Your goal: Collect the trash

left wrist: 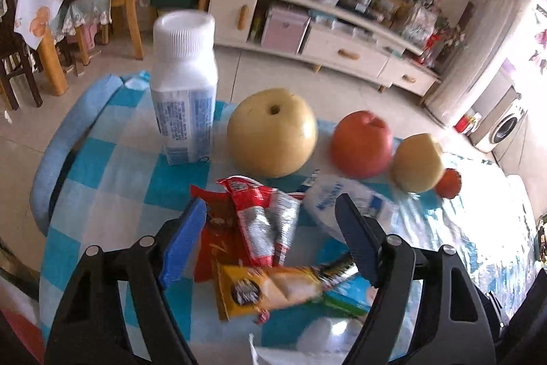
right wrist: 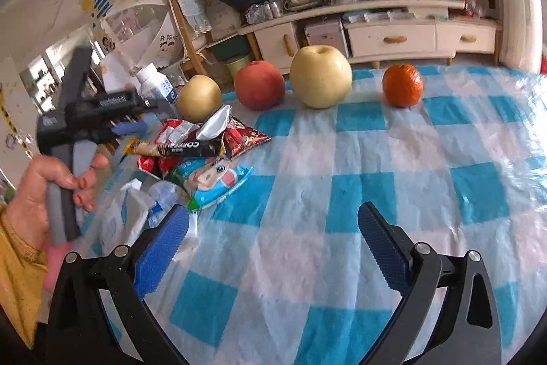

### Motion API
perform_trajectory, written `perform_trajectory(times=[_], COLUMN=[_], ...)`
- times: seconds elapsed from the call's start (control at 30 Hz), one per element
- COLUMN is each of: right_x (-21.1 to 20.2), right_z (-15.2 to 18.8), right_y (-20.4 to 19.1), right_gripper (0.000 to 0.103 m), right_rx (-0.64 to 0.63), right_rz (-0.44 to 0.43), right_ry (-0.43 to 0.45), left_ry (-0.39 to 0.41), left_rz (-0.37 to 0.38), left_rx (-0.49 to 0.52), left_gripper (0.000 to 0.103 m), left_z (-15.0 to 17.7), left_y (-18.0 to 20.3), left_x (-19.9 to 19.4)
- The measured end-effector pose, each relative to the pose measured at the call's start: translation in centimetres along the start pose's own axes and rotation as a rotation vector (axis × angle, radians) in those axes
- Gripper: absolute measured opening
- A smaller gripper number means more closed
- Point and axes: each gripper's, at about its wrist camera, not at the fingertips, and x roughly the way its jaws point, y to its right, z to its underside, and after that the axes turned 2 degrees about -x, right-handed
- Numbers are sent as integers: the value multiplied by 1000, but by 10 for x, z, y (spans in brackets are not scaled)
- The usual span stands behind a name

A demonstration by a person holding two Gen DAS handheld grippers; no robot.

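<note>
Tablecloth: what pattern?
Tablecloth: blue-and-white checks under a clear plastic cover. Shows best in the right wrist view.

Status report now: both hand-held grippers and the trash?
Left hand-held gripper open over wrappers. Right hand-held gripper open, empty. Fruit behind pile.

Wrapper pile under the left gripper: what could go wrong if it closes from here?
1. The left gripper is open over overlapping wrappers: the red wrapper, the yellow coffee sachet and others. It may pinch only one and drag or scatter the rest.
2. The white bottle and the pear stand just behind the pile; a sweep could tip the bottle or roll the fruit.
3. The right gripper is open over bare cloth, not placed to steady the pile.
</note>
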Motion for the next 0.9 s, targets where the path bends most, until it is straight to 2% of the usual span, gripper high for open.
perform_trajectory(times=[0.17,0.2,0.23,0.33,0.37,0.4,0.43,0.47,0.53,0.63,0.67,0.7,0.73,0.9], right_x=[22,28,36,57,62,72,80,90,107,135,148,155,157,143], right_z=[-21,-26,-31,-48,-53,-61,-68,-76,-86,-96,-97,-95,-93,-79], right_y=[8,8,8,6,4,0,-3,-7,-11,-19,-23,-26,-29,-40], right_gripper=[94,82,75,74,74,74,74,75,83,82,78,69,64,57], right_rx=[47,55,65,94,97,98,99,103,116,111,88,71,54,-38], right_rz=[-104,-125,-146,-190,-205,-225,-234,-238,-241,-230,-211,-188,-177,-167], right_ry=[-22,-27,-39,-52,-49,-50,-55,-66,-92,-149,-194,-220,-219,-215], left_ry=[-37,-41,-44,-54,-60,-67,-85,-88,-93,-115,-122,-129,-130,-167], left_rz=[-7,-7,-5,-5,-2,2,21,24,30,56,63,75,79,154], left_rx=[29,35,35,46,50,53,49,50,64,73,80,86,90,84], left_gripper=[78,78,78,78,76,65,61,60,57,52,51,50,50,45], left_z=[-4,-4,-4,-4,-5,-4,-4,-4,-3,1,3,6,8,23], left_y=[-6,-7,-9,-14,-15,-16,-17,-17,-13,-5,-2,1,3,13], left_x=[19,22,24,31,34,35,39,40,42,46,47,48,48,48])
